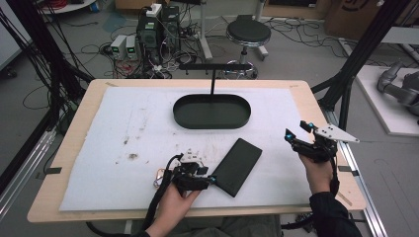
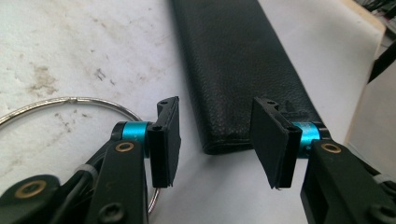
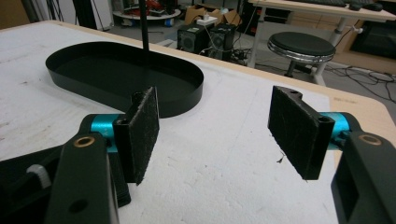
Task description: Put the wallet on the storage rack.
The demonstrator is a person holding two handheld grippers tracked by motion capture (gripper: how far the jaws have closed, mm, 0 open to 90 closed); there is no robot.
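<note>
A flat black leather case [image 1: 238, 165] lies slantwise on the white foam mat [image 1: 138, 123], near the table's front. My left gripper [image 1: 207, 173] is at the case's near left end. In the left gripper view, this gripper [image 2: 217, 135] is open and its pads hover over the end of the case [image 2: 233, 60] without pressing on it. A metal key ring [image 2: 70, 99] lies on the mat under the left jaw, and shows beside the hand [image 1: 159, 175]. My right gripper [image 1: 298, 129] is held above the table's right edge, open [image 3: 215, 130] with nothing between its pads.
A black oval tray [image 1: 212, 121] with an upright T-shaped rack [image 1: 213, 81] stands at the back middle of the mat; its wall [image 3: 182, 100] shows ahead of the right gripper. A stool [image 1: 248, 33], boxes and cables are on the floor beyond the table.
</note>
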